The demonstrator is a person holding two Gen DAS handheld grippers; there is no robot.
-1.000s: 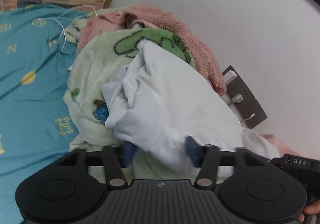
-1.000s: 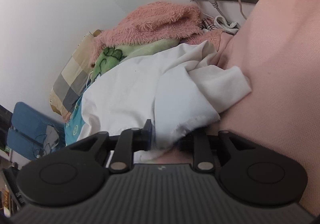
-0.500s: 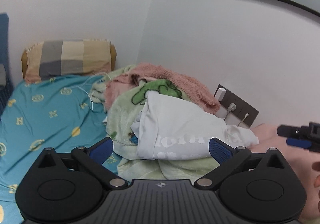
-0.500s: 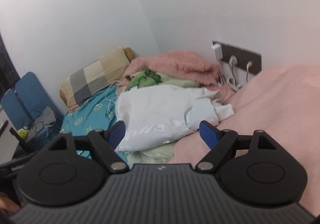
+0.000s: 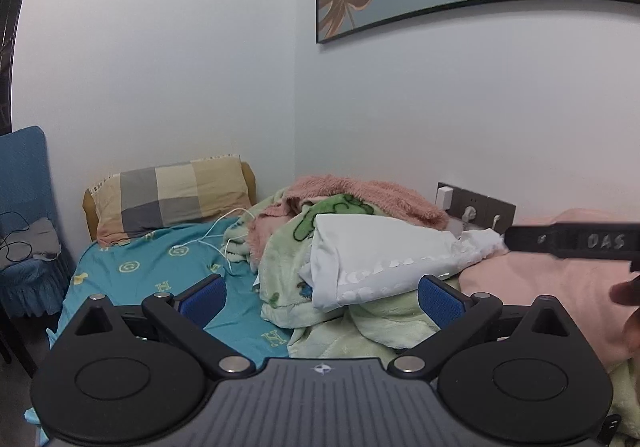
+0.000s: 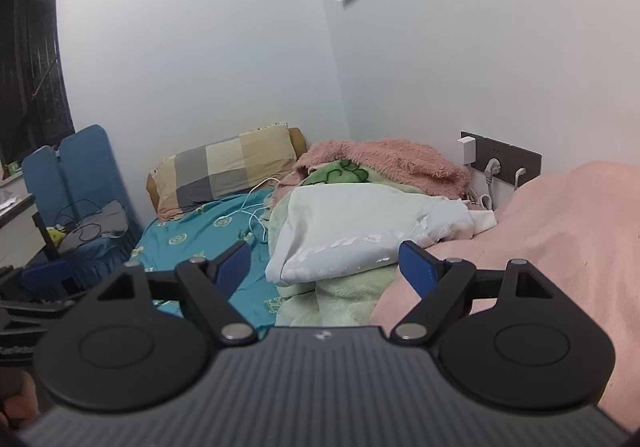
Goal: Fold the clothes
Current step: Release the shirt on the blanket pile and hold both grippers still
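Note:
A folded white garment (image 5: pixel 384 259) with pale lettering lies on a heap of green and pink blankets on the bed; it also shows in the right wrist view (image 6: pixel 360 223). My left gripper (image 5: pixel 322 299) is open and empty, held back from the garment and above the bed. My right gripper (image 6: pixel 324 267) is open and empty, also back from the garment. The right gripper's black body (image 5: pixel 576 241) shows at the right edge of the left wrist view.
A green cartoon blanket (image 5: pixel 288 259) and a fluffy pink blanket (image 5: pixel 372 195) lie under the garment. A checked pillow (image 5: pixel 172 195), a teal sheet (image 5: pixel 160 267) with a white cable, a pink cover (image 6: pixel 560 231), a wall socket panel (image 6: pixel 500 163) and a blue chair (image 6: pixel 76 175) surround it.
Both grippers let go of the white garment, opened wide and pulled back and up from it. The garment now rests folded on the blanket heap.

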